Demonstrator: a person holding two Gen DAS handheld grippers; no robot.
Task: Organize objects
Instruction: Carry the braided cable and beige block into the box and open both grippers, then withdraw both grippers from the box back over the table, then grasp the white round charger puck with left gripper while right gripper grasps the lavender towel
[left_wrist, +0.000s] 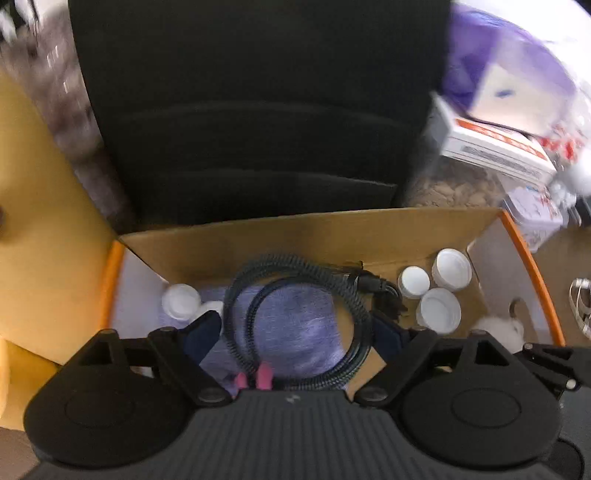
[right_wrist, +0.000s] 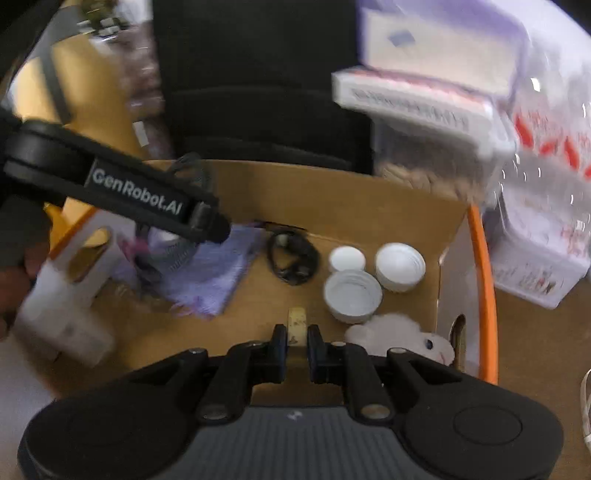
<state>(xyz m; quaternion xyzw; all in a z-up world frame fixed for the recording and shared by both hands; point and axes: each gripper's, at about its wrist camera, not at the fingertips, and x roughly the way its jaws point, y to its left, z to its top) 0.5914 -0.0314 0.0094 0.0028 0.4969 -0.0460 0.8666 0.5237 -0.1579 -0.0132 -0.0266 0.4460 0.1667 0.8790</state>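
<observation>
The left gripper (left_wrist: 295, 328) hangs over an open cardboard box (left_wrist: 295, 229) with its fingers spread wide apart. A coiled dark cable (left_wrist: 291, 273) lies looped between and around the two fingers (left_wrist: 203, 328), resting on a purple cloth (left_wrist: 295, 321) on the box floor; the pads do not press on it, and whether they touch it at all I cannot tell. A small pink piece (left_wrist: 255, 378) shows at the near end of the coil. To the left of the coil stands a white-capped bottle (left_wrist: 181, 301); to the right, in the far corner, three white jar lids (left_wrist: 439, 291) sit close together. A white plush toy (left_wrist: 498, 328) lies against the right wall of the box.

The right gripper (right_wrist: 295, 341) points down into the same box, its fingers close together with only a narrow gap. A small pale strip (right_wrist: 297, 321) lies in that gap on the box floor; the pads appear not to pinch it. Just beyond it sit the lids (right_wrist: 373, 277), a small black cable bundle (right_wrist: 291, 258) and the cloth (right_wrist: 210, 273), with the toy (right_wrist: 402, 332) just right of the fingers. The left gripper (right_wrist: 210, 225) reaches in from the left, blurred, above the cloth. A hand (right_wrist: 14, 280) shows at the left edge. Behind the box stands a black chair (left_wrist: 258, 110), and white containers (right_wrist: 424, 103) are stacked to the right
</observation>
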